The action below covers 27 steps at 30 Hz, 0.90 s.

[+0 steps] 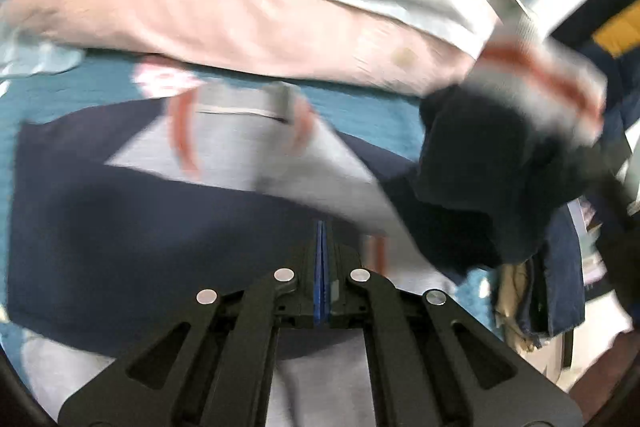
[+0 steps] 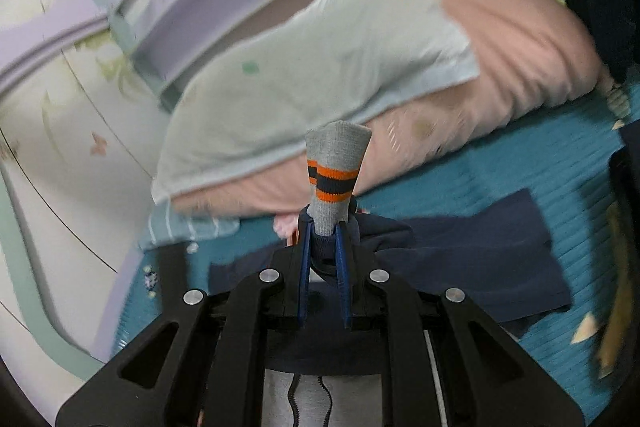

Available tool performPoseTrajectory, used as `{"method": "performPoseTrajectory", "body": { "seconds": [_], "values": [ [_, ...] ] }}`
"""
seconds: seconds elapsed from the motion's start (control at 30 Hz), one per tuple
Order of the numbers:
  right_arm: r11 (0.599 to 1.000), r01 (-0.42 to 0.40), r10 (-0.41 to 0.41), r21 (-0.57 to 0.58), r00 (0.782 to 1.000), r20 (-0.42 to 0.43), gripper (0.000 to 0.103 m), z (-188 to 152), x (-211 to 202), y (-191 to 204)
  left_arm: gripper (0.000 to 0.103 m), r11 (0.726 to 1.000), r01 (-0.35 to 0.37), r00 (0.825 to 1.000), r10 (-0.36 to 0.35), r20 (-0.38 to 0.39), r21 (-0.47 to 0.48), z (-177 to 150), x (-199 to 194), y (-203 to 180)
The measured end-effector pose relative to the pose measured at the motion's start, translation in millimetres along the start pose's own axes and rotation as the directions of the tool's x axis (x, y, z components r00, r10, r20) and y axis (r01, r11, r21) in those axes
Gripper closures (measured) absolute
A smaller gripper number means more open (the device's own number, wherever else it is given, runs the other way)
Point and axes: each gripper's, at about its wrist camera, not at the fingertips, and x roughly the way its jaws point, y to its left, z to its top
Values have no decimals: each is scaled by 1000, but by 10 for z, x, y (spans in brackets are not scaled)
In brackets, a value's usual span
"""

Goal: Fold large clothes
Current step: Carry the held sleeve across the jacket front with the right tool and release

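Right gripper (image 2: 323, 227), frame centre: clenched on grey orange-striped cuff (image 2: 334, 167) of navy jacket (image 2: 480, 259). Left gripper (image 1: 322, 259), lower centre: clenched, empty, above jacket.

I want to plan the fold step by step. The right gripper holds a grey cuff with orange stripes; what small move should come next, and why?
Probably carry the cuff inward over the navy body of the garment and lay it down there. The right gripper pinches the cuff in the air, the body lies flat on the teal bedcover, and the left gripper is shut and empty.

Navy-and-grey jacket (image 1: 132, 227) spread on teal bedspread; orange-striped grey cuff (image 2: 334, 171) lifted.
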Motion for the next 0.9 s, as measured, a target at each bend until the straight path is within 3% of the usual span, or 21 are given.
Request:
{"method": "performPoseTrajectory", "body": {
  "seconds": [0.17, 0.3, 0.37, 0.4, 0.43, 0.47, 0.5, 0.53, 0.63, 0.7, 0.73, 0.8, 0.83, 0.9],
  "values": [
    [996, 78, -79, -39, 996, -29, 91, -388, 477, 200, 103, 995, -68, 997, 71, 39, -69, 21, -356, 528],
    [994, 87, -97, -73, 985, -146, 91, -698, 871, 248, 102, 989, -107, 993, 112, 41, -99, 11, -520, 861],
    [992, 66, -90, -109, 967, -239, 85, -840, 1033, 275, 102, 986, -130, 991, 134, 28, -101, -7, -497, 974],
    [995, 17, -42, -94, 959, -281, 76, -890, 1057, 268, 102, 985, -135, 990, 138, 24, -108, -53, -497, 1015],
    [997, -23, 1, -72, 954, -300, 60, -909, 1049, 257, 102, 984, -137, 990, 140, 24, -116, -58, -493, 1042],
    [996, -89, 77, -28, 950, -302, 54, -928, 1009, 228, 102, 983, -138, 990, 142, 25, -123, -81, -488, 1042],
    [993, -119, 113, -2, 947, -301, 43, -922, 970, 196, 102, 982, -137, 990, 142, 27, -133, -95, -486, 1063],
    [992, -124, 121, 12, 944, -306, 38, -912, 934, 165, 102, 981, -128, 991, 133, 24, -147, -99, -475, 1081],
    [994, -107, 110, 26, 944, -311, 38, -808, 730, 3, 102, 985, -93, 995, 96, 13, -146, -99, -381, 1072],
    [998, -57, 58, 11, 963, -263, 36, -679, 495, -134, 100, 988, -65, 998, 63, -19, -138, -96, -251, 1007],
    [1000, -25, 26, 5, 970, -242, 32, -612, 397, -210, 95, 989, -52, 998, 47, -36, -138, -95, -177, 972],
    [999, 36, -35, 4, 980, -194, 30, -475, 199, -439, 64, 990, -26, 997, 16, -79, -137, -106, -15, 905],
    [997, 71, -69, 3, 982, -177, 30, -417, 128, -555, 55, 990, -19, 994, 3, -110, -141, -122, 98, 861],
    [989, 146, -146, -6, 978, -151, 30, -342, 20, -780, 25, 986, 4, 986, -31, -162, -167, -168, 271, 835]
  ]
}}
